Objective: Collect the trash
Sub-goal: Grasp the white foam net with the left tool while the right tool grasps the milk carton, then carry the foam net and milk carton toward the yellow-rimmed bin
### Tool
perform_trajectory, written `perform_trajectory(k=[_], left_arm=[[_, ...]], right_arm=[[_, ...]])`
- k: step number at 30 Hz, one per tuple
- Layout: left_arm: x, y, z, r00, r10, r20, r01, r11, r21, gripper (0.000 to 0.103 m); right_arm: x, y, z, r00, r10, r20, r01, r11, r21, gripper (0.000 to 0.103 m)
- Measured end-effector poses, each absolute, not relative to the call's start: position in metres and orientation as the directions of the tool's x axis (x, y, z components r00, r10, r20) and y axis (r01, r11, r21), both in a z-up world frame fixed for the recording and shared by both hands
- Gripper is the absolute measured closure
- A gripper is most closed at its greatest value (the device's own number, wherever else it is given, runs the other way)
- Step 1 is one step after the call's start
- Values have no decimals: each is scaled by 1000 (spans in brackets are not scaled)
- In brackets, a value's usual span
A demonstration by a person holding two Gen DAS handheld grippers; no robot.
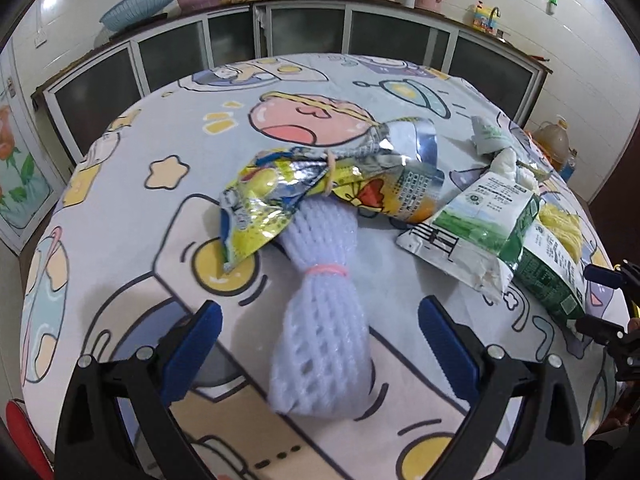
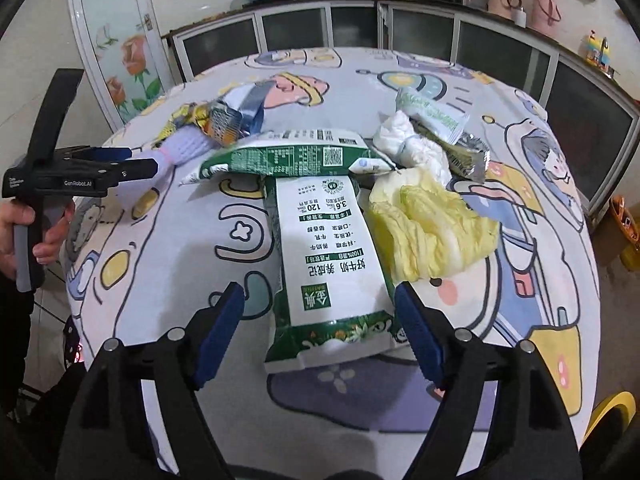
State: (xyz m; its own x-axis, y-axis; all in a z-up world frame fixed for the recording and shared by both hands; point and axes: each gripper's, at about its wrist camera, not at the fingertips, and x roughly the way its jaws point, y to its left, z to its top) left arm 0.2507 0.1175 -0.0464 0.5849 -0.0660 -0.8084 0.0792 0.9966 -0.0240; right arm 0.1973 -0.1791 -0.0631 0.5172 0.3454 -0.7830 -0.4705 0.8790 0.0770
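While left gripper [image 1: 320,332] straddles foam net [image 1: 320,308], fingers spread | right gripper [image 2: 320,332] spread, seemingly astride milk pouch [image 2: 332,256]

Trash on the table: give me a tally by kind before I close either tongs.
Foam fruit nets: 1, white
Foil snack wrappers: 2, yellow and silver-grey
Green-and-white milk pouches: 2
Small green-print sachets: 1
Crumpled white tissue: 1
Cabbage leaves: 1
Total: 8
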Motion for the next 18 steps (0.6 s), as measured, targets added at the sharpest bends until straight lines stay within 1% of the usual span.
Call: perform_trajectory(k=[3, 7, 9, 10, 11, 12, 13, 14, 15, 17, 18], left_arm=[[262, 111, -51, 571, -56, -819, 83, 996, -10, 8], [278, 107, -61, 538, -69, -840, 89, 996, -25, 8], [284, 105, -67, 525, -67, -848, 86, 996, -25, 9], [286, 105, -68, 522, -71, -850, 87, 996, -29, 14], [288, 104, -71, 514, -76, -854, 88, 995, -36, 18], [290, 104, -73, 508, -71, -859, 79, 996, -36, 27], [291, 105, -74, 509, -56, -859, 66, 997, -26, 48], [290, 105, -73, 514, -39, -857, 59, 998, -11, 60], [288, 107, -71, 515, -49, -856, 60, 998, -22, 77], [284, 117, -65, 507, -119, -853, 53, 993, -107, 78], [282, 119, -62, 508, -129, -852, 49, 992, -120, 79]], right_arm=[[204, -174, -66, 518, 327, -791, -466, 883, 59, 29], [216, -171, -70, 518, 293, -804, -443, 896, 41, 29], [222, -172, -73, 493, 309, -813, -444, 893, 70, 29], [225, -172, -77, 477, 313, -821, -442, 893, 84, 31], [227, -171, -80, 478, 294, -828, -436, 897, 67, 35], [225, -168, -80, 481, 285, -829, -440, 896, 53, 36], [223, -167, -79, 491, 283, -824, -443, 895, 43, 37], [219, -167, -76, 491, 306, -815, -458, 887, 57, 38], [216, -167, -72, 485, 333, -809, -470, 879, 80, 39], [211, -170, -66, 468, 379, -799, -485, 866, 127, 40], [209, -173, -62, 446, 414, -794, -492, 854, 169, 40]])
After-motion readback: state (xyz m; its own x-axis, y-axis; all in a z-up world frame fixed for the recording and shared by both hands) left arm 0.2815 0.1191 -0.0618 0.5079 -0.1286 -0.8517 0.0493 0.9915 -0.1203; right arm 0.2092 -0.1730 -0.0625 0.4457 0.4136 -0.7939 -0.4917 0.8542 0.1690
